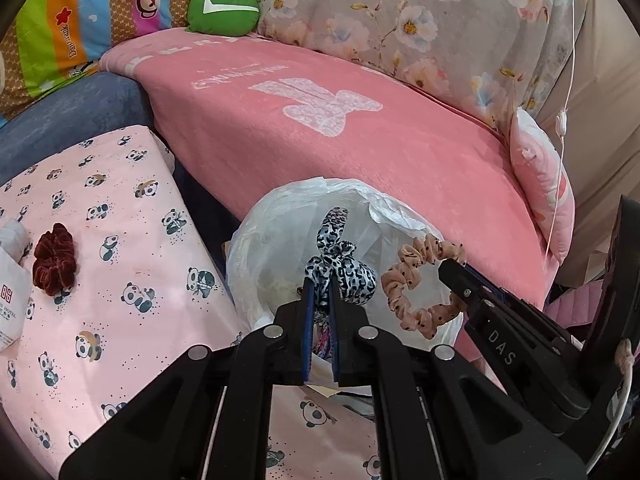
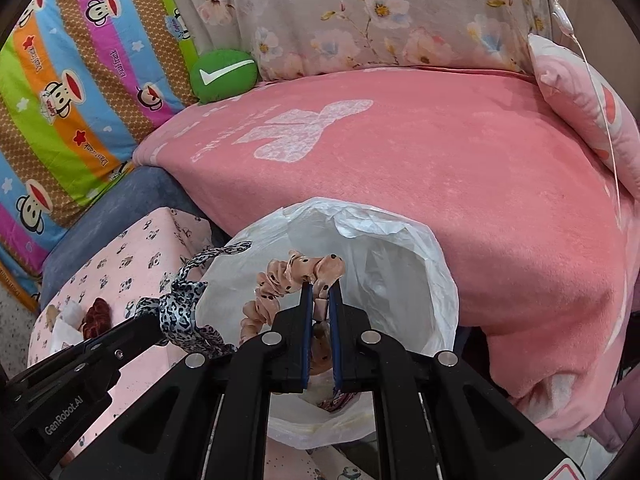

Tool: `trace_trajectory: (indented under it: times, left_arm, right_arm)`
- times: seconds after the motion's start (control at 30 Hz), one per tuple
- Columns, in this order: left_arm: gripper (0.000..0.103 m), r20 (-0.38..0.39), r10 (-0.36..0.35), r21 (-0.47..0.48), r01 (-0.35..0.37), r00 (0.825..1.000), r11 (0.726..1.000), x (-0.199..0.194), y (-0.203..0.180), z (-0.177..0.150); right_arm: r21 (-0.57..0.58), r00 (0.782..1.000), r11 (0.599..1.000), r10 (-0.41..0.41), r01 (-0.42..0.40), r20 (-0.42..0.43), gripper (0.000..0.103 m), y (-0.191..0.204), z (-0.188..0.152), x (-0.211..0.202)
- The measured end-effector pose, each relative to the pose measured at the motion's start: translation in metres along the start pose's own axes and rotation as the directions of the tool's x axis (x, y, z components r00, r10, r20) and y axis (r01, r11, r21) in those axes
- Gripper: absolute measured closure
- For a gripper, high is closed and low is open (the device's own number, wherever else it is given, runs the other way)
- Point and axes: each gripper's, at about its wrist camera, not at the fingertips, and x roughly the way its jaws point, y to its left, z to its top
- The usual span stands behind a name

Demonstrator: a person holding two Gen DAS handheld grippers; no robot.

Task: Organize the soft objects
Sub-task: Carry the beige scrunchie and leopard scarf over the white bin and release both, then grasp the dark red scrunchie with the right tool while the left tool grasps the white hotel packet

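Observation:
My left gripper is shut on a leopard-print scrunchie, held over the open mouth of a white plastic bag. To its right, my right gripper is shut on a peach dotted scrunchie, also above the bag. In the right wrist view the right gripper pinches the peach dotted scrunchie over the white plastic bag, and the left gripper holds the leopard-print scrunchie at the bag's left rim. A dark red velvet scrunchie lies on the panda-print surface.
A pink blanket covers the sofa behind the bag. A green cushion, a striped monkey-print quilt, a floral cover and a small pink pillow lie around it. A white packet sits at the far left.

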Motion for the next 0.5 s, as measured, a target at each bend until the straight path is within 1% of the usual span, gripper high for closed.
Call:
trace_trajectory:
  times: [0.07,0.1,0.13,0.17,0.23,0.27,0.3,0.5]
  left_arm:
    - [0.096,-0.008,-0.004,0.0,0.004,1.0,1.0,0.004,-0.001,0.0]
    - [0.093,-0.013,-0.003,-0.002,0.003,1.0,1.0,0.006,-0.001,-0.001]
    - [0.093,-0.017,-0.003,-0.007,0.002,1.0,1.0,0.007,-0.001,-0.001]
    - [0.093,-0.017,-0.003,-0.013,0.003,1.0,1.0,0.008,0.0,-0.001]
    - [0.079,-0.02,0.018,-0.021,-0.018,1.0,1.0,0.009,0.002,-0.002]
    - [0.064,-0.017,0.029,-0.025,-0.029,0.999,0.999,0.008,0.004,-0.003]
    - [0.059,-0.005,0.043,-0.029,-0.043,0.999,0.999,0.005,0.006,-0.003]
    - [0.058,0.013,0.091,-0.047,-0.09,0.996,0.995,-0.007,0.024,-0.006]
  right_arm:
    - [-0.002,1.0,1.0,-0.006,0.006,-0.002,0.095,-0.001,0.0,0.001]
    - [-0.003,1.0,1.0,-0.007,0.007,-0.003,0.095,-0.001,-0.001,0.001]
    - [-0.005,1.0,1.0,-0.01,0.01,-0.003,0.093,-0.001,-0.001,0.001]
    - [-0.008,1.0,1.0,-0.014,0.014,-0.003,0.089,0.0,-0.001,0.002]
    - [-0.009,0.999,0.999,-0.032,0.032,0.007,0.086,0.002,-0.001,0.001]
    - [-0.014,0.999,0.999,-0.035,0.035,0.009,0.086,0.004,-0.001,0.001]
    - [-0.019,0.999,0.999,-0.035,0.035,0.01,0.085,0.005,-0.001,0.001]
    - [-0.062,1.0,0.998,-0.015,0.016,0.011,0.083,0.02,-0.005,0.001]
